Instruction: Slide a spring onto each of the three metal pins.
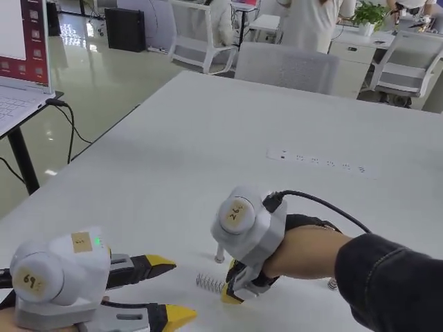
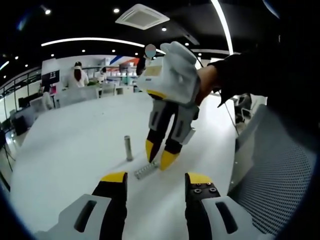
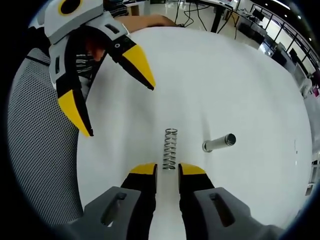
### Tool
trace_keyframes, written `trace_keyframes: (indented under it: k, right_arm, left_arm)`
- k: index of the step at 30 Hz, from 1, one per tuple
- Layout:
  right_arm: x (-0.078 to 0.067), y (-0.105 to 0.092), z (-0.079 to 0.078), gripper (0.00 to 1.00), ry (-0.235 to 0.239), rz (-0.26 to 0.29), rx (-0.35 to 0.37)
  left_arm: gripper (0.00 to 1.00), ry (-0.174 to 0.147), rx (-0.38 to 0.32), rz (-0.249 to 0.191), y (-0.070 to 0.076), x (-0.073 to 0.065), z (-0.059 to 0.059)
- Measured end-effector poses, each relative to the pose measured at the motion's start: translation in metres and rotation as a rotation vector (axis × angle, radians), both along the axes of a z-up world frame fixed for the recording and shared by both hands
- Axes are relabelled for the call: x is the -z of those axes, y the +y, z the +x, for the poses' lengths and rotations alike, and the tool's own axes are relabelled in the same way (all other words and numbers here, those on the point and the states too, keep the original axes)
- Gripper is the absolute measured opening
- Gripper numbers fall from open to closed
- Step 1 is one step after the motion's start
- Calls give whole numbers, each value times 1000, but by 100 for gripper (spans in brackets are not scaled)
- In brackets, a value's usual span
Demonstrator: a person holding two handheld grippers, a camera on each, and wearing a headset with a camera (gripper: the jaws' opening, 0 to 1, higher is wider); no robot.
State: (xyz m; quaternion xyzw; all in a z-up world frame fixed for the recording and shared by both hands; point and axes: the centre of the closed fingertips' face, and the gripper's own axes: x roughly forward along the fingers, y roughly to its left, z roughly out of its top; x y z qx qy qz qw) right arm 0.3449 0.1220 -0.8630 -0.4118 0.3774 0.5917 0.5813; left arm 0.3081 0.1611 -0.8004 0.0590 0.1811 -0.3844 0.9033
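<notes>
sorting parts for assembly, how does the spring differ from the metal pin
The spring lies flat; the metal pin stands upright. The spring is an open wire coil; the metal pin is a solid cylinder. Both are silvery and rest on the white table.

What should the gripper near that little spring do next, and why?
Probably close the right gripper on the spring: its near end lies between the open jaw tips, flat on the table, and the upright pin beside it carries no spring yet.

left tongs [image 1: 178, 289], right tongs [image 1: 230, 294]: black, yellow tips; white housings [image 1: 59, 277]; black cable [image 1: 325, 205]; dark sleeve [image 1: 394, 277].
</notes>
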Motion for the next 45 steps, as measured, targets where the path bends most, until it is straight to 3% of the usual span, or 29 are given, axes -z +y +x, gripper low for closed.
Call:
trace_keyframes:
  k: [25,34,45]
  right_arm:
    - [2,-2,2,8,-17,-18,8]
    - [-19,-5,-2,8,-10,-4,4]
    - [-48,-1,-11,7,-5,50,-23]
  left_arm:
    - [46,6,-17,-5,2,0,2]
    - [45,7,-2,3,-1,-1,2]
    - [42,3,30,20,-8,-1,1]
